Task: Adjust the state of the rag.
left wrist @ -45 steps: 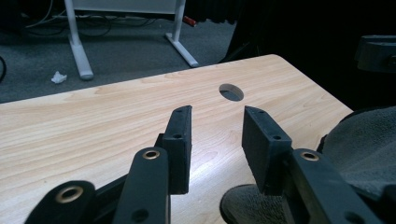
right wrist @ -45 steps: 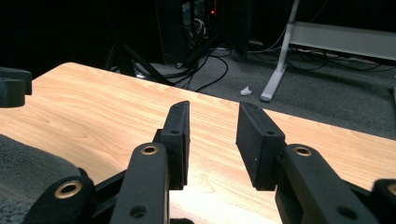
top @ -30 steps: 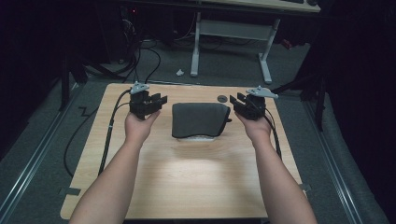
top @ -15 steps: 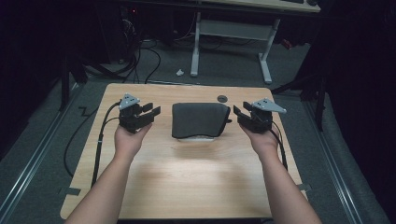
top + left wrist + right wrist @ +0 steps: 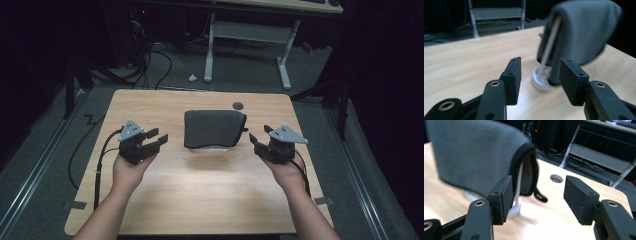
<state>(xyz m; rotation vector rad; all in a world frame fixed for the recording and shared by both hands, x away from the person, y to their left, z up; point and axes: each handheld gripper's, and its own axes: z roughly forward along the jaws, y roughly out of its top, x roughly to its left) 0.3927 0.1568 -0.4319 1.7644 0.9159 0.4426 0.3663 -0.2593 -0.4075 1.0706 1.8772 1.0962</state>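
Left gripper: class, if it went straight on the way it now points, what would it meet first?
Probably the white stand base under the grey cloth cover; the left gripper, jaws open, aims at it, though depth is unclear.

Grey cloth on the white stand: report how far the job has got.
Done: nothing visible; the grey cloth hangs draped over its white stand on the table. In hand: the left claw and right claw flank it, both open and empty, touching nothing. Left: gripping the cloth and whatever handling follows.
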